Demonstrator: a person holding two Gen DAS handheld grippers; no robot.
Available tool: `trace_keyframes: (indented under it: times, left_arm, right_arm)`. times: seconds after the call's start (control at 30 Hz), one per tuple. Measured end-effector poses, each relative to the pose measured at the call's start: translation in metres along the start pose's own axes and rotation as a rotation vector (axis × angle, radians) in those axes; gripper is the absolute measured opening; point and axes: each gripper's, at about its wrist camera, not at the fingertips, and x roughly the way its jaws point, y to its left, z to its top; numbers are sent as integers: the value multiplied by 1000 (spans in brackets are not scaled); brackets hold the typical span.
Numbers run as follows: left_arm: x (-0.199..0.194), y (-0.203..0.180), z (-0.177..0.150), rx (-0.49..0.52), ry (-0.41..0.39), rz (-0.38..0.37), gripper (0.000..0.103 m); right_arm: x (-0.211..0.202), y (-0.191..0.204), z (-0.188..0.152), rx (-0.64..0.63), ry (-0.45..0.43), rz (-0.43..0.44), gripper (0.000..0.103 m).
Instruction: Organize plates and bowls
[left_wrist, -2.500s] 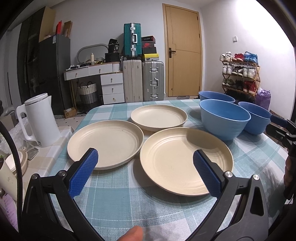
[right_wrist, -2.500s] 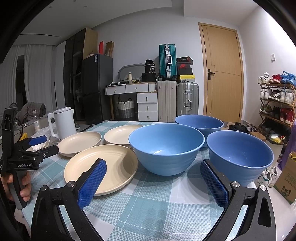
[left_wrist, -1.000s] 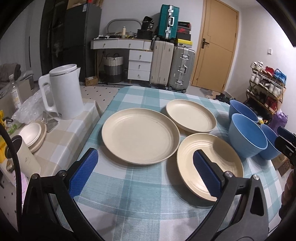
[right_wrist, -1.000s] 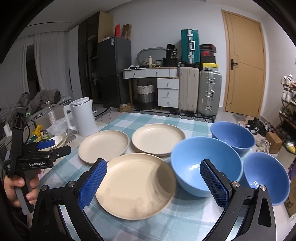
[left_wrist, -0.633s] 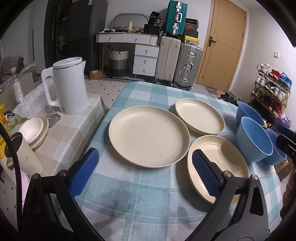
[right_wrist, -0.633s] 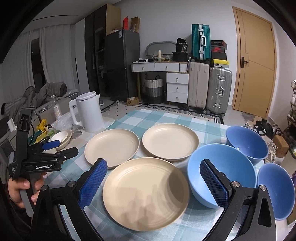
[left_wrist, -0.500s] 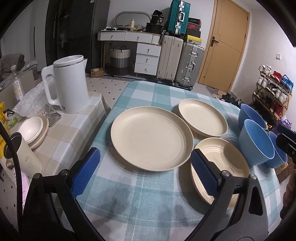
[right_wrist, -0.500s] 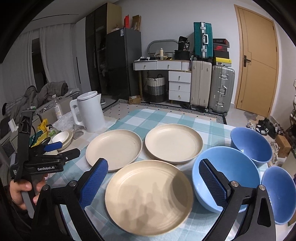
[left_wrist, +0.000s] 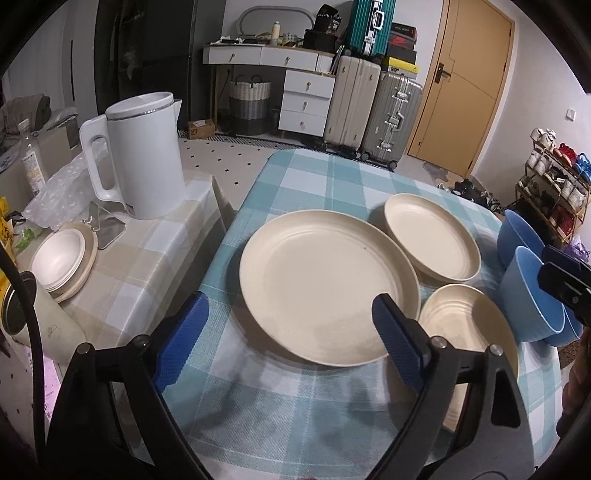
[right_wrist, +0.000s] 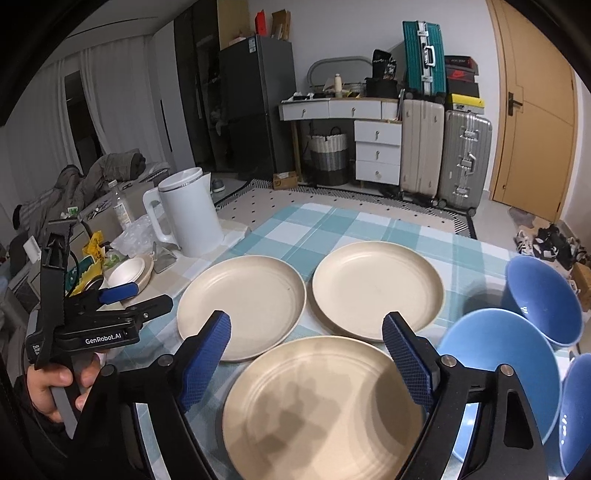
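Observation:
Three cream plates lie on the checked tablecloth: a left plate (left_wrist: 325, 284) (right_wrist: 242, 301), a far plate (left_wrist: 430, 236) (right_wrist: 376, 290) and a near ribbed plate (left_wrist: 469, 328) (right_wrist: 321, 406). Three blue bowls stand at the right: a near bowl (left_wrist: 532, 295) (right_wrist: 502, 373), a far bowl (left_wrist: 517, 230) (right_wrist: 543, 299) and a third at the edge (right_wrist: 576, 413). My left gripper (left_wrist: 290, 334) is open and empty, above the near edge of the left plate. My right gripper (right_wrist: 316, 350) is open and empty, above the ribbed plate.
A white electric kettle (left_wrist: 142, 155) (right_wrist: 188, 214) stands on a lower side table at the left, with small white dishes (left_wrist: 61, 258) and a cup (left_wrist: 33, 321). Suitcases (right_wrist: 443, 151), drawers and a door stand behind. The table's left edge (left_wrist: 229, 236) is near the left plate.
Both grippers have risen and tilted down over the table. The left gripper has shifted left toward the left plate; the right has shifted left from the bowls toward the ribbed plate. Nothing was grasped.

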Motion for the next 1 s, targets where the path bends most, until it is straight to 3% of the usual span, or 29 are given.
trace_keyframes:
  times: [0.7,1.0]
  left_arm:
    - [69,26,6,-30,102,49,90]
    - [77,29,4,-38,127,49,90]
  right_arm:
    - [108,10,10,-23,192,44,83]
    - [126,15,25,-38,263,45,80]
